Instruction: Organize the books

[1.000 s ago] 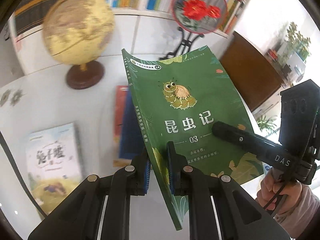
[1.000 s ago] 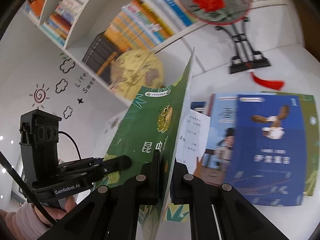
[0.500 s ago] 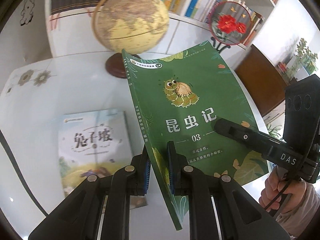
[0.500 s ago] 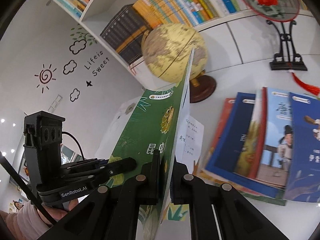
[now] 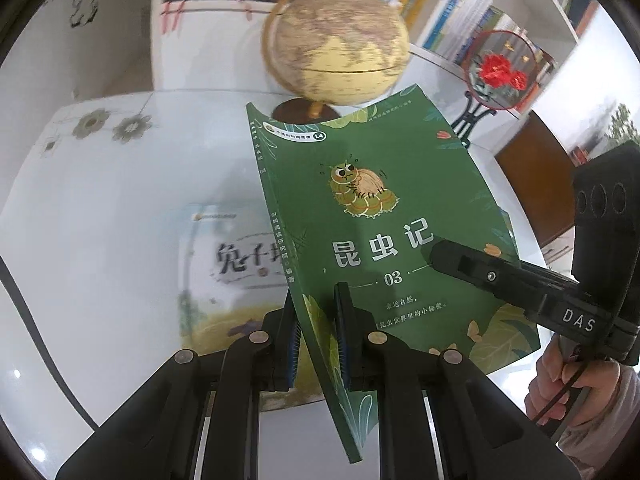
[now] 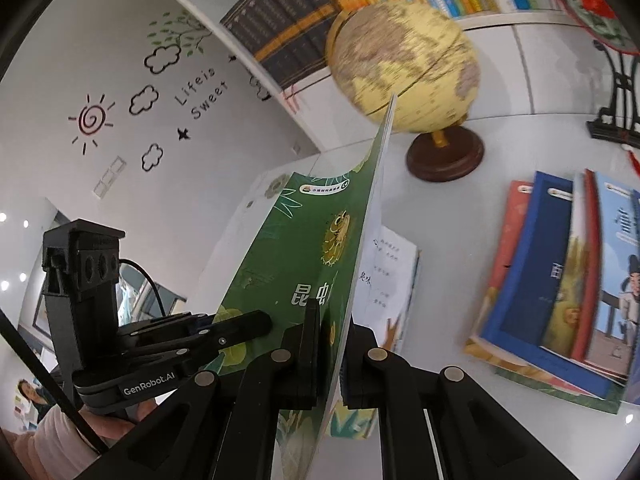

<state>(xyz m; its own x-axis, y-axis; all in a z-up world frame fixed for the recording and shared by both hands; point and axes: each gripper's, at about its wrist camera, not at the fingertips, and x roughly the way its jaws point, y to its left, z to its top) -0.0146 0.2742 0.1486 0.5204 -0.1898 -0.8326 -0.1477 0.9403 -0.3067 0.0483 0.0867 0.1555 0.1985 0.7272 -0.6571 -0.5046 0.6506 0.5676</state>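
Together the left tongs and the right tongs are holding the green book up off the glossy white counter, each pair closed tight on its lower edge: the left at the spine, the right at the page side. Only the left view is showing the full matte cover with its caterpillar drawing, and a pale picture book lying flat beneath. Only the right view is showing the book edge-on, thin and slightly bowed, plus a fanned stack of blue and red books lying well apart. Behind, a round tan globe is standing on a dark wooden base.
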